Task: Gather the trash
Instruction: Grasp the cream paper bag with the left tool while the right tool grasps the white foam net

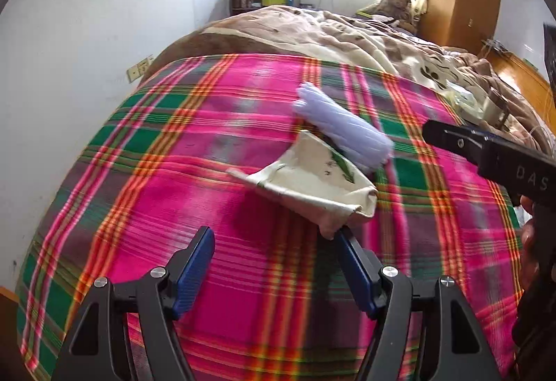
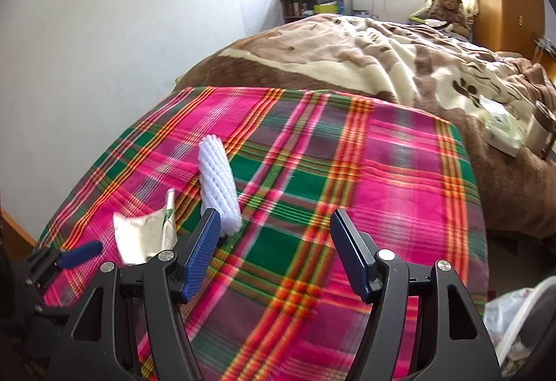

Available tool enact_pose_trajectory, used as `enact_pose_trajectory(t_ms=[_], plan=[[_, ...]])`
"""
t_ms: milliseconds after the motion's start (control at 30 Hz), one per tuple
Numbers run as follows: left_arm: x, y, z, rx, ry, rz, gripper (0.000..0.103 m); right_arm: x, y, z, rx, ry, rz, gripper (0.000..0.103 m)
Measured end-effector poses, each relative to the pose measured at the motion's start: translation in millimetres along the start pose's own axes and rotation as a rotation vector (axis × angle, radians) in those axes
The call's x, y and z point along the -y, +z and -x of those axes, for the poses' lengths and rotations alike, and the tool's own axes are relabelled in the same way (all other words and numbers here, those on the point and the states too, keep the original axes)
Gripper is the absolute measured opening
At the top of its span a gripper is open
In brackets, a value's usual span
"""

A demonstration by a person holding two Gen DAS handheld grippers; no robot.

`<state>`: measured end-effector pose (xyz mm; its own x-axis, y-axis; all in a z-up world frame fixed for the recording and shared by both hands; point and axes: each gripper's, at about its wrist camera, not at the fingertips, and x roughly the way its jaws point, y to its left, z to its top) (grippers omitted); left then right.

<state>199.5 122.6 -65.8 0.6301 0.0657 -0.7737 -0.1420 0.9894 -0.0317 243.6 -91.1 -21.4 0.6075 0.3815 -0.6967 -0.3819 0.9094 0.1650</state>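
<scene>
A crumpled cream paper wrapper point(image 1: 312, 186) with a green leaf print lies on the pink and green plaid cloth point(image 1: 194, 151). A white foam net sleeve point(image 1: 342, 124) lies just behind it. My left gripper point(image 1: 274, 235) is open, its right finger close to the wrapper's near corner. My right gripper point(image 2: 274, 217) is open and empty, its left finger just in front of the foam sleeve point(image 2: 219, 183). The wrapper shows at the left in the right wrist view point(image 2: 146, 235). The right gripper's body shows at the right edge of the left wrist view point(image 1: 486, 151).
A brown and cream blanket point(image 2: 399, 61) covers the bed behind the plaid cloth. A tissue pack point(image 2: 504, 131) lies on it at the right. A white wall point(image 1: 87, 51) runs along the left. A plastic bag point(image 2: 510, 329) sits at the lower right.
</scene>
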Motion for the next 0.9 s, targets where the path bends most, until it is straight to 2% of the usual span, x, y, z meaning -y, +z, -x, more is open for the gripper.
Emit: enact_pose_trajectory(t_ms=[133, 267, 400, 533, 633, 700, 767, 867, 900], plan=[[-21, 7, -1, 0.004, 0.029, 0.041, 0.071, -6, 5, -12, -0.018, 0.031, 0.01, 0.067], [-31, 11, 5, 0.031, -0.05, 0.101, 0.071, -13, 10, -28, -0.04, 0.05, 0.02, 0.067], [-31, 14, 13, 0.057, -0.106, 0.105, 0.071, -15, 15, -42, -0.064, 0.087, 0.044, 0.067], [-24, 24, 7, 0.047, -0.153, 0.105, 0.071, -18, 17, -59, -0.105, 0.103, 0.079, 0.067], [-14, 26, -1, 0.032, -0.158, 0.071, 0.071, -21, 16, -68, -0.13, 0.116, 0.09, 0.056], [-10, 27, -8, 0.014, -0.152, 0.064, 0.071, -21, 16, -69, -0.133, 0.116, 0.094, 0.053], [-9, 29, -12, 0.014, -0.145, 0.07, 0.071, -21, 16, -67, -0.128, 0.12, 0.101, 0.04], [-9, 32, -19, 0.003, -0.133, 0.063, 0.071, -20, 17, -65, -0.126, 0.124, 0.107, 0.029], [-9, 33, -23, -0.006, -0.122, 0.063, 0.071, -19, 17, -66, -0.126, 0.127, 0.104, 0.028]])
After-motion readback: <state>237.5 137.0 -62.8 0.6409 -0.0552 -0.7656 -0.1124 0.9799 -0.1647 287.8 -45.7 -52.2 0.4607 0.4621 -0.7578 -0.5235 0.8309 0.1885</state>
